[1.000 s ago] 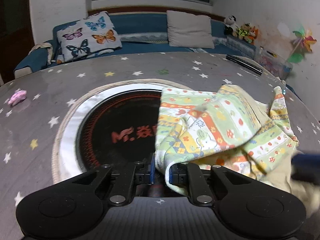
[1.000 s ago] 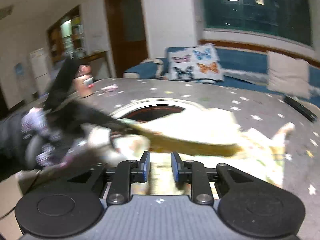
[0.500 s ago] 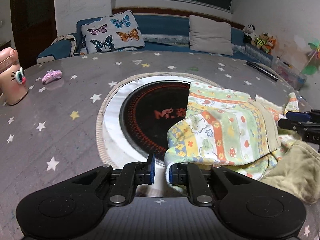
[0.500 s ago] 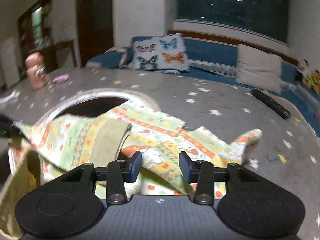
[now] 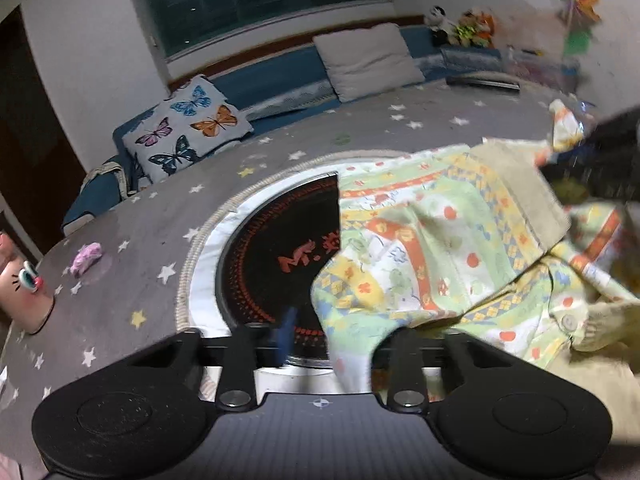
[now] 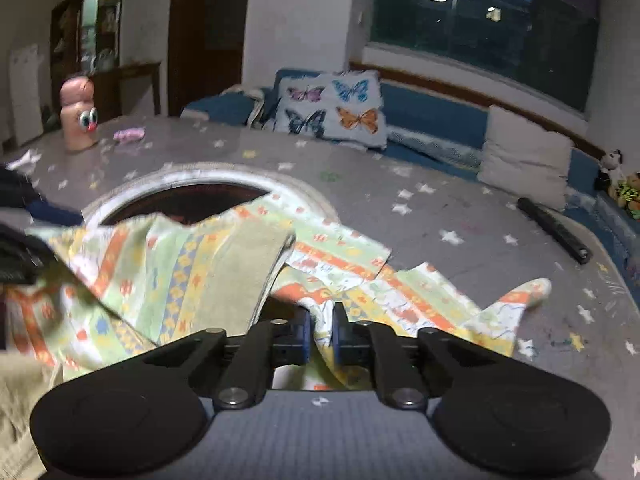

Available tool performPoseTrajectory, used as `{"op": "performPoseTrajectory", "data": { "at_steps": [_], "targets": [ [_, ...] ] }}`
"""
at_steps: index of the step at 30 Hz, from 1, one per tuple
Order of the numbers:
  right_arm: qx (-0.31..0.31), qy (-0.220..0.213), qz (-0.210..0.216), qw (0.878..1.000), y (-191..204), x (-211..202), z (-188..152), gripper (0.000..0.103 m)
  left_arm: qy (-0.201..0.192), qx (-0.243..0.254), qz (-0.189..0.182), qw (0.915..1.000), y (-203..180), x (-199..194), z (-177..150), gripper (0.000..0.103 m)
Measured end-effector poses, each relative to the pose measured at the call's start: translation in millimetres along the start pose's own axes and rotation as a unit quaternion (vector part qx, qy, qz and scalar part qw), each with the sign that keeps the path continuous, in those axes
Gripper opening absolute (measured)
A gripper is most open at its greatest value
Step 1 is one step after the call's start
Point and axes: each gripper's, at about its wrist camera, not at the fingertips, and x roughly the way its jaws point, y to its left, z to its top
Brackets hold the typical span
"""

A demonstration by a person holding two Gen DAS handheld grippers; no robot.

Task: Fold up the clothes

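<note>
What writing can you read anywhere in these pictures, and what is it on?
"Mr." in red letters, on the black round plate set into the middle of the table; red characters follow it, but the patterned garment covers them partly and they cannot be read.
No other readable text: the pink bottle shows only a cartoon face, and the butterfly pillow bears pictures only.

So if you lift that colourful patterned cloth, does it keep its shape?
Probably not. The patterned cloth already lies rumpled and draped, so it is likely floppy. It bunches where the right gripper pinches it, which suggests thin, light fabric.
</note>
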Motion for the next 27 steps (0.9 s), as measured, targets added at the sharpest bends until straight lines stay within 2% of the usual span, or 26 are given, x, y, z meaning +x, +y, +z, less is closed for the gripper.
{"op": "performPoseTrajectory", "data": {
  "at_steps": [2,9,14,16,18,20,24,27],
  "targets": [
    [0.015,-0.016,-0.014,1.000,-7.0,-13.6,0.2,0.007,0.002,-0.016,-0.002,0.9999,4.4,0.8,-1.6,0.008],
    [0.110,-0.059,-0.082,0.989,-49.1,-73.6,-18.1,0.007,0.006,-0.085,0.002,0.9964,29.5,-10.1,-12.3,0.006],
    [0.187,-0.060,-0.123,0.973,-75.4,-115.2,-56.9,0.008,0.010,-0.129,0.010,0.9915,44.9,-26.7,-27.2,0.006],
    [0.215,-0.041,-0.132,0.967,-80.9,-124.1,-76.6,0.009,0.015,-0.148,0.006,0.9888,49.1,-35.3,-36.8,0.006],
    [0.243,-0.018,-0.139,0.960,-86.1,-131.2,-96.8,0.020,0.021,-0.160,0.003,0.9869,50.8,-42.4,-46.3,0.006],
    [0.259,0.003,-0.140,0.956,-87.4,-135.8,-113.3,0.035,0.029,-0.167,0.003,0.9856,51.5,-49.3,-56.8,0.006],
    [0.259,0.025,-0.151,0.954,-83.0,-146.0,-129.8,0.049,0.043,-0.159,0.006,0.9863,47.5,-61.4,-74.8,0.014],
    [0.230,0.019,-0.164,0.959,-74.2,-153.4,-124.8,0.054,0.037,-0.133,0.023,0.9901,42.3,-71.0,-76.0,0.036]
  ]
}}
